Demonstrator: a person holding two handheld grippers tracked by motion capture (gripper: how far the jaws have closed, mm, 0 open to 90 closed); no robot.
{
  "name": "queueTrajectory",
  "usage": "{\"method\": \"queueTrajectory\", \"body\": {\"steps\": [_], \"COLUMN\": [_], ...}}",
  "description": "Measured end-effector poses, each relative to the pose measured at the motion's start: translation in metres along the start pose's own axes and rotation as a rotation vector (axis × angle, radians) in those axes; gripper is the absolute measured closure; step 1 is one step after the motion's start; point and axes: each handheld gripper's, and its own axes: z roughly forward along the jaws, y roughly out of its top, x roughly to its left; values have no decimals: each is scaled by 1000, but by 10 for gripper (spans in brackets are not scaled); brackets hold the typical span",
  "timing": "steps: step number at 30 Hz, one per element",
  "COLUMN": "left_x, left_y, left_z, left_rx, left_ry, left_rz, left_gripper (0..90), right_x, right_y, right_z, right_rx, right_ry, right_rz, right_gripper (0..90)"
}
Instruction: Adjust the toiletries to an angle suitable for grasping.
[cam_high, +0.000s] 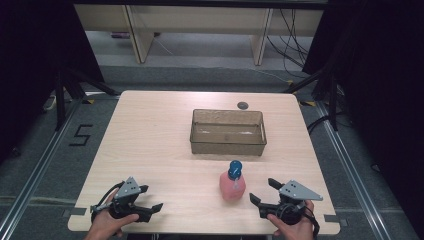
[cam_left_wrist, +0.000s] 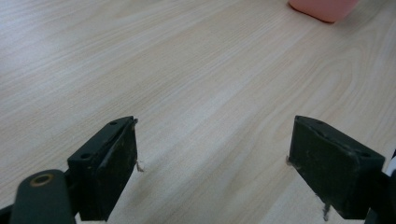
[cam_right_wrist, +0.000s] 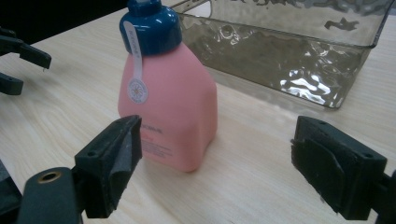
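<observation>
- Right tool (cam_high: 264, 192) sits at the lower right of the high view, held in a hand (cam_high: 292, 227) at the bottom edge, its jaws spread wide with nothing between them.
- Seen in the right gripper view, the same tool (cam_right_wrist: 215, 154) has its black jaws at the lower left and lower right of the frame, and the pink bottle (cam_right_wrist: 170, 112) stands upright on the counter (cam_right_wrist: 261, 154) just beyond the left jaw, apart from both jaws.
- Left tool (cam_high: 150, 198) rests at the lower left of the high view in the other hand (cam_high: 107, 225), jaws likewise spread and empty.
- Through the left gripper view, the left tool (cam_left_wrist: 212, 158) looks over bare wood-grain counter (cam_left_wrist: 187, 70), with a corner of the pink bottle (cam_left_wrist: 322, 8) at the upper right edge.
- From above, the pink bottle (cam_high: 232, 182), capped in blue, stands below the centre of the frame, just left of the right tool and well apart from the left one.
- Behind the bottle, a clear brownish bin (cam_high: 227, 146) lies at mid-frame, empty as far as can be seen.
- Its rippled wall (cam_right_wrist: 289, 60) fills the upper right of the right gripper view.
</observation>
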Motion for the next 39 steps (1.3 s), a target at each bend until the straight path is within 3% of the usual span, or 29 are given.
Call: {"method": "queueTrajectory", "body": {"steps": [1, 2, 3, 4, 6, 15, 18, 19, 21, 24, 25, 28, 29, 31, 32, 38, 39], "left_x": [0, 0, 0, 0, 1, 0, 0, 0, 0, 1, 0, 0, 0, 2, 1, 2, 1], "left_y": [0, 0, 0, 0, 0, 0, 0, 0, 0, 0, 0, 0, 0, 0, 0, 0, 0], "left_z": [0, 0, 0, 1, 0, 2, 2, 1, 1, 1, 2, 2, 2, 1, 2, 2, 2], "left_rx": [1, -2, -1, -6, 7, 0, -7, 12, 8, 19, 9, 11, 10, 26, 11, 11, 11], "left_ry": [1, 4, 4, 1, 6, -2, -2, -5, -2, -2, -2, -2, -2, 6, 3, 3, 3], "left_rz": [-1, -2, -1, -3, 12, 4, -4, -1, -2, 9, -3, -2, -2, 21, 16, 10, 10], "left_gripper": [148, 148, 148, 148, 148, 148, 148, 148, 148, 148, 148, 148, 148, 148, 148, 148, 148], "right_x": [0, 3, 4, 3, 7, 12, 13, 15, 15, 18, 18, 18, 20, 20, 20, 22, 21], "right_y": [0, 1, 2, 3, 6, 13, 15, 15, 17, 18, 19, 21, 22, 23, 26, 32, 33], "right_z": [1, 0, 0, 0, 3, 9, 10, 10, 11, 13, 12, 14, 14, 17, 19, 25, 27], "right_rx": [-6, -6, 1, -9, -23, -46, -41, -28, -40, -44, -26, -41, -23, -52, -41, -32, -43], "right_ry": [-2, 8, 11, 7, 24, 45, 56, 71, 68, 74, 69, 67, 75, 69, 77, 81, 92], "right_rz": [-9, 19, 18, -17, -16, -27, -40, -20, -41, -21, -25, -49, -26, -54, -72, -68, -93], "right_gripper": [169, 170, 171, 171, 173, 176, 182, 182, 184, 184, 185, 186, 186, 187, 189, 195, 196]}}
